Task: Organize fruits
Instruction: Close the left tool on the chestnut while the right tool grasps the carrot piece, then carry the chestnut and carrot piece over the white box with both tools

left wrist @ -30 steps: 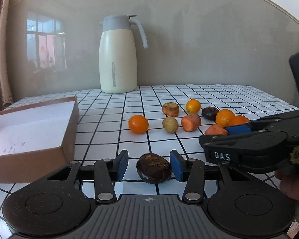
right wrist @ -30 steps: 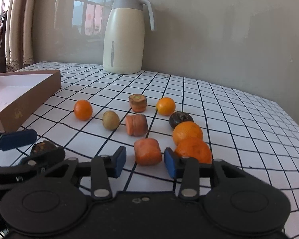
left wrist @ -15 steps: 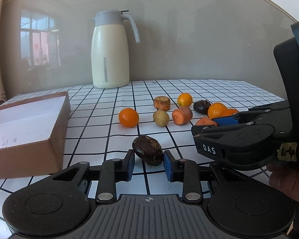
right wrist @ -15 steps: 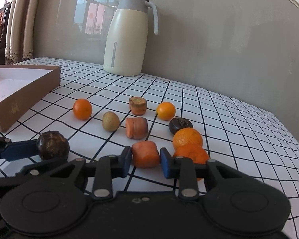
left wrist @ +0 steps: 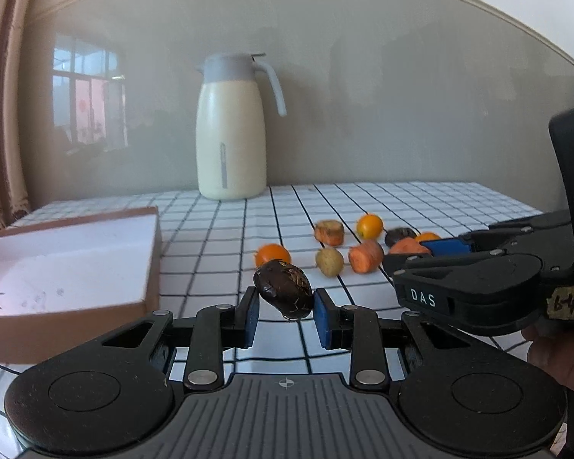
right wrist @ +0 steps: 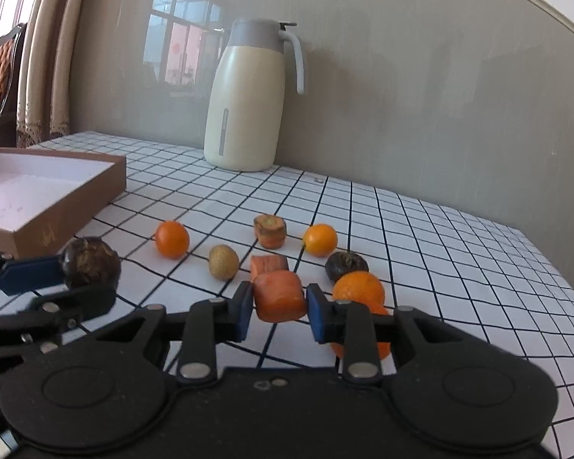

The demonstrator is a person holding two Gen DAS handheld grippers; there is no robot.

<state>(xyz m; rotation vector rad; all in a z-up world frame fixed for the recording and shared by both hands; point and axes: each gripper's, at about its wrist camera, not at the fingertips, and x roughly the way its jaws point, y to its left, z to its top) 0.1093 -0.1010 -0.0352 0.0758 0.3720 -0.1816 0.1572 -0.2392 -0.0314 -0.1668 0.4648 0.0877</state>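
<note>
My left gripper (left wrist: 286,315) is shut on a dark brown chestnut-like fruit (left wrist: 284,289), lifted off the checked tablecloth; the same fruit (right wrist: 90,262) shows at the left of the right wrist view. My right gripper (right wrist: 279,313) is shut on an orange carrot chunk (right wrist: 280,296), also raised. On the cloth beyond lie small oranges (right wrist: 172,238) (right wrist: 320,239), a tan round fruit (right wrist: 223,261), two more carrot pieces (right wrist: 270,230) (right wrist: 268,262), a second dark fruit (right wrist: 345,264) and a larger orange (right wrist: 358,288).
An open brown cardboard box (left wrist: 153,252) with a white inside sits at the left (right wrist: 76,206). A cream jug with a grey lid (left wrist: 230,130) stands against the back wall. A person's hand (left wrist: 558,359) holds the right gripper's body at the right edge.
Both grippers closed on their pieces, the left on the dark fruit and the right on the carrot chunk, then lifted them off the cloth.
</note>
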